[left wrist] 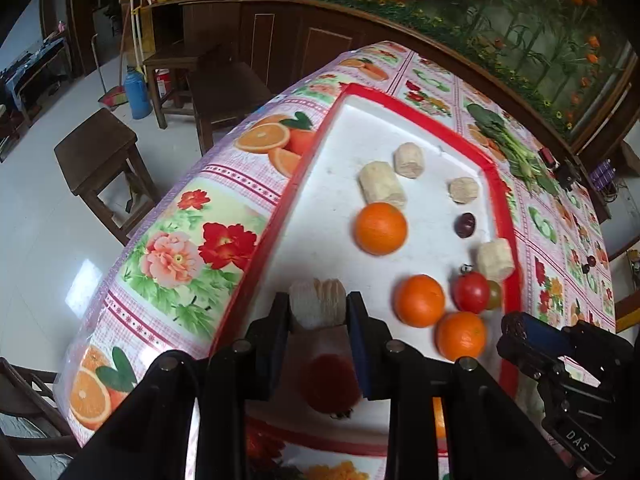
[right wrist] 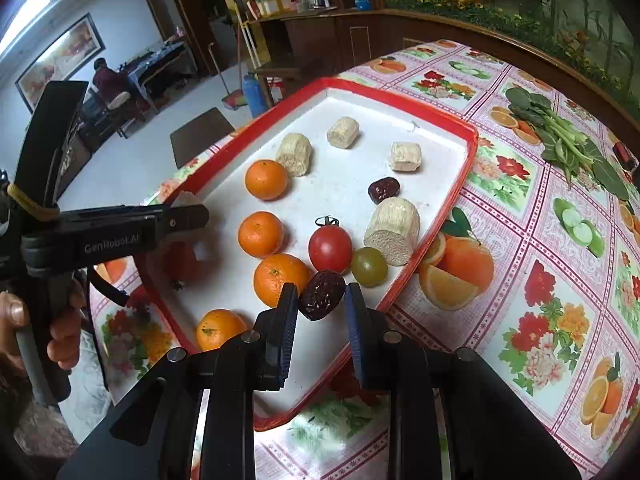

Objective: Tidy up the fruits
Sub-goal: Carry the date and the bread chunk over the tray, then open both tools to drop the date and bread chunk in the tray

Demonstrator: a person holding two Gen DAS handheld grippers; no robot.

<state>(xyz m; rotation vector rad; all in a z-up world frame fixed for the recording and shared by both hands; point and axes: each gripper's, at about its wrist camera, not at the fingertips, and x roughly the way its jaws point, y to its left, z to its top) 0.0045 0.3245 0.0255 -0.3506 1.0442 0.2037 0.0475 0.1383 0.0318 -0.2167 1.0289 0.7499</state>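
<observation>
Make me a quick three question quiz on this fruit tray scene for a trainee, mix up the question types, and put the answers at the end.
1. True or false: the left tool holds an orange.
2. What sits between the fingers of the right tool? A) a green tomato B) a dark date C) a leafy vegetable
3. Fill in: in the right wrist view, ____ oranges lie in the red-rimmed tray.

Key
1. False: it holds a pale cob piece.
2. B
3. four
</observation>
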